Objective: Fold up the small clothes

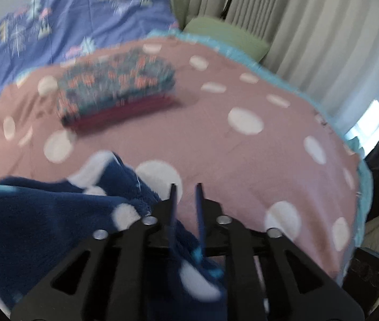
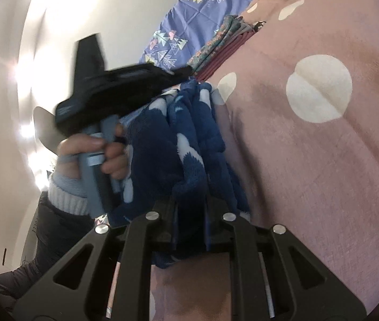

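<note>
Two tools work over a bed covered by a dusty-pink spread with large white dots (image 1: 243, 101). In the left wrist view, the left tool (image 1: 186, 187) points across the spread, its two thin blue-edged fingers set a little apart with bare pink cloth showing between the tips; lower down, a fold of the navy fleece garment with white spots (image 1: 55, 214) lies against and under the fingers, and motion blur makes it impossible to tell whether cloth is pinched. The garment spreads to the near left. Farther off, left of centre, a stack of folded clothes, teal-and-orange patterned on top and maroon below (image 1: 117, 91), rests on the spread. Beyond it lies a periwinkle sheet printed with trees (image 1: 69, 18); pale curtains (image 1: 309, 26) hang at far right.

In the right wrist view, the right tool (image 2: 189, 200) is clenched on a bunched edge of the navy fleece garment (image 2: 189, 144), which hangs between the two tools just above the spread (image 2: 323, 160). At left, the left hand (image 2: 93, 152) grips the other tool's grey-blue handle (image 2: 96, 182). The folded stack (image 2: 227, 37) sits far beyond.
</note>
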Available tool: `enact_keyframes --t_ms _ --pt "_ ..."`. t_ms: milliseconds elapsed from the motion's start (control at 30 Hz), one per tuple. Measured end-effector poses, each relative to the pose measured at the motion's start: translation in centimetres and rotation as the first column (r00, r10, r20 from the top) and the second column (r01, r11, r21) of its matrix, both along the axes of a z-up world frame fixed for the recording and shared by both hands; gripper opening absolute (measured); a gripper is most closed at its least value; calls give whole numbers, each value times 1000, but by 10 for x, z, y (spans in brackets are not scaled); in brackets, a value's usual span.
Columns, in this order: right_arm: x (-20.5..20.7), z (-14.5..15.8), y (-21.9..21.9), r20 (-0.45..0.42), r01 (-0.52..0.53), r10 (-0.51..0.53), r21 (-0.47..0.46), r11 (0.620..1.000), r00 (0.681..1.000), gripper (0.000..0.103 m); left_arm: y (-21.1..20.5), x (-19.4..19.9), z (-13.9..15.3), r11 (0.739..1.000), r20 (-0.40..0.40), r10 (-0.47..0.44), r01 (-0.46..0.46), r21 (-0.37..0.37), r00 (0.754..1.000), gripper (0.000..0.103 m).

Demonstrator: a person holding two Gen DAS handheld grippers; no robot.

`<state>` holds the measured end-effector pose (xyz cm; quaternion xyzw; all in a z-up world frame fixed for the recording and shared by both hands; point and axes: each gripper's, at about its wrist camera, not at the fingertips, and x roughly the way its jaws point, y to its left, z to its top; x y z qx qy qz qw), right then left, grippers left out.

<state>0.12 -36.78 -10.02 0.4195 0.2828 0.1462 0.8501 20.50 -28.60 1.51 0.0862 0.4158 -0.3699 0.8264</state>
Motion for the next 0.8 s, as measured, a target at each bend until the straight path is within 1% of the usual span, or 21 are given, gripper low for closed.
enact_keyframes --t_ms 33,67,133,200,267,333,367,400,467,500,533,600,633,667,700,733,767,800 --pt "1 2 -1 7 -1 1 -9 1000 1000 14 9 -8 12 1000 50 -6 6 -5 999 28" --pt "2 3 0 12 -3 3 -16 1000 1000 14 19 -16 22 1000 100 -6 6 -6 995 35" --pt "2 5 3 20 -9 9 -25 1000 1000 14 45 -28 38 1000 186 14 -15 3 983 37" --pt "1 6 5 21 -10 10 -27 1000 1000 14 79 -33 43 998 212 64 -67 6 975 37" --pt "2 6 6 18 -9 9 -25 1000 1000 14 103 -28 39 994 193 110 -113 7 975 37" --pt "2 7 6 13 -7 8 -26 1000 1000 14 128 -24 22 987 149 156 -161 23 977 36" --pt "0 9 7 13 -8 8 -24 1000 1000 14 140 -24 12 985 122 169 -172 18 978 36" --pt "0 15 9 20 -17 17 -12 1000 1000 14 146 -26 9 985 115 173 -175 3 978 36" --pt "-5 32 15 70 -38 38 -2 999 997 14 154 -33 6 984 130 177 -174 -31 976 36" --pt "-7 38 18 93 -35 37 -19 999 995 14 155 -36 6 986 131 167 -163 -43 977 36" --pt "-14 51 23 127 -16 25 -70 997 992 14 154 -40 7 988 132 146 -139 -59 980 36" --pt "-22 60 25 138 18 2 -143 990 990 14 144 -45 5 993 135 107 -99 -62 985 36" --pt "-23 56 23 116 24 -5 -160 987 993 14 135 -48 0 997 132 76 -71 -42 988 36" --pt "-21 50 20 84 28 -13 -172 985 996 14 122 -50 -9 999 129 37 -39 11 991 37" --pt "-18 39 16 32 28 -22 -182 983 999 16 107 -54 -24 995 153 -10 -6 102 988 37" --pt "-14 22 13 -55 21 -32 -192 981 998 20 97 -61 -33 987 193 -35 5 158 981 37" --pt "-12 8 11 -115 23 -46 -197 980 992 23 88 -64 -41 979 232 -53 5 203 971 38" --pt "-12 1 10 -135 33 -60 -198 980 989 27 85 -66 -43 978 244 -53 0 210 968 38"
